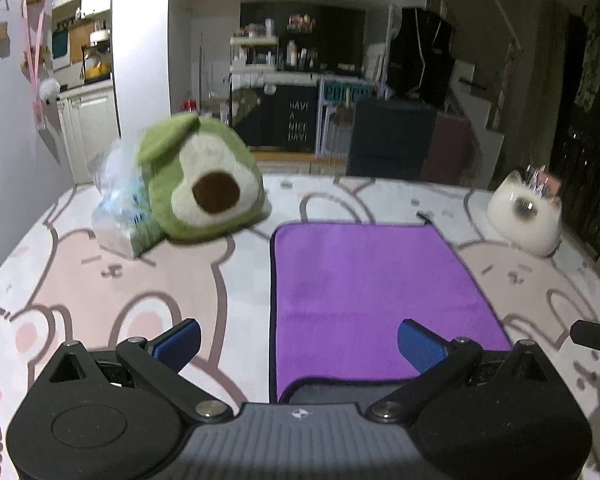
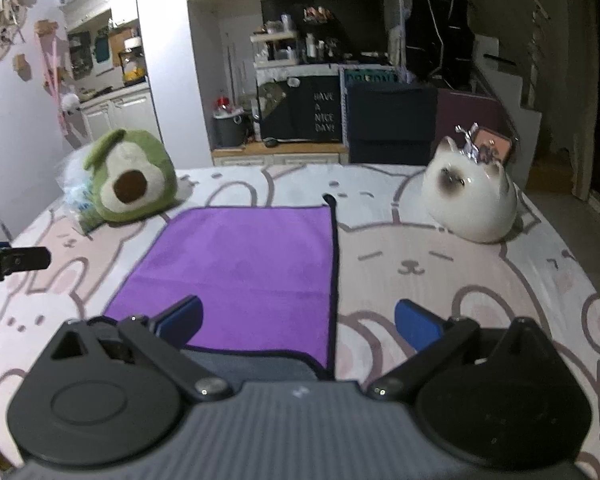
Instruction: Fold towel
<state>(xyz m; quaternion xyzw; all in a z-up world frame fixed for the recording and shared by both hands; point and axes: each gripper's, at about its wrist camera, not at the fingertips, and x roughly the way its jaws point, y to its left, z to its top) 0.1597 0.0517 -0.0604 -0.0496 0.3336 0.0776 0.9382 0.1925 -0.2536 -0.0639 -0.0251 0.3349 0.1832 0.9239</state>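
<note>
On the bear-print bed sheet (image 1: 140, 280), straight ahead of both pairs of tongs, lies the purple towel (image 1: 372, 292), flat and smooth, long axis running away from the cameras toward the far edge of the bed. Near hem just beyond the fingertips, with a grey underside curling up at the near edge. Left tongs (image 1: 299, 343) hovering over the towel's near left corner, spread wide, blue pads well apart, gripping nothing and touching nothing. Right tongs (image 2: 299, 319) mirrored at the near right corner, equally splayed, empty too, the dark-trimmed right edge running between the pads. Neither side clearly closer; both poised about level with the near hem. Probably a matched pair of corner pinches coming, then a lift toward the far hem. Off to the far left, an avocado plush (image 1: 200, 184) beside a plastic packet (image 1: 120, 216); far right, a white cat figurine (image 2: 472, 196), all well apart from the towel.
</note>
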